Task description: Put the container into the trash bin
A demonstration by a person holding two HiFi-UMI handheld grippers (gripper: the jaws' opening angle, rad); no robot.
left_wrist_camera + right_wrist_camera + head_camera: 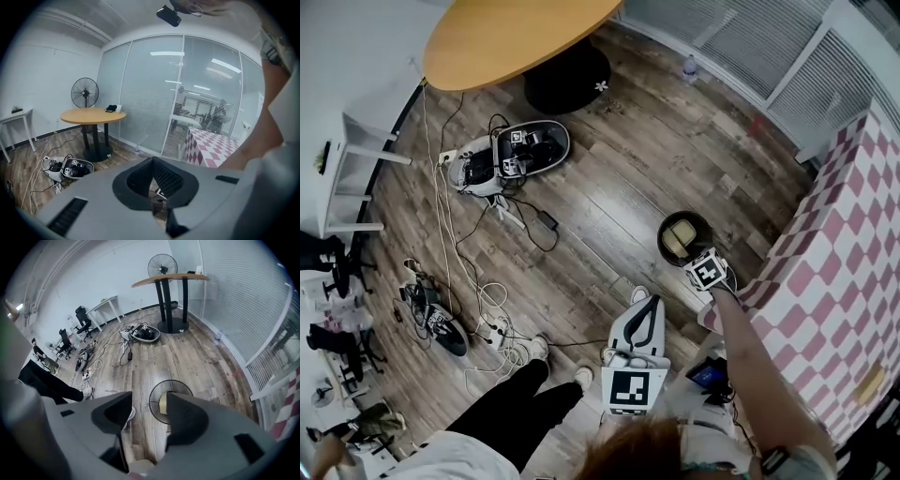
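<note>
A round black mesh trash bin (664, 234) stands on the wood floor beside the checked table. A pale yellowish container (679, 238) lies inside it. My right gripper (701, 265) hangs just above the bin's near rim. In the right gripper view its jaws stand wide apart with nothing between them; the bin (152, 401) and the container (163, 403) show through the gap of the right gripper (150, 404). My left gripper (651, 302) is held lower and nearer me, away from the bin. Its pads meet at the tip and hold nothing, as the left gripper view (152, 161) shows.
A table with a pink-and-white checked cloth (834, 281) is right of the bin. On the floor lie an open case of gear (511, 150) and several cables (478, 309). A round wooden table (516, 37) stands at the back. The person's legs (516, 412) are at the bottom.
</note>
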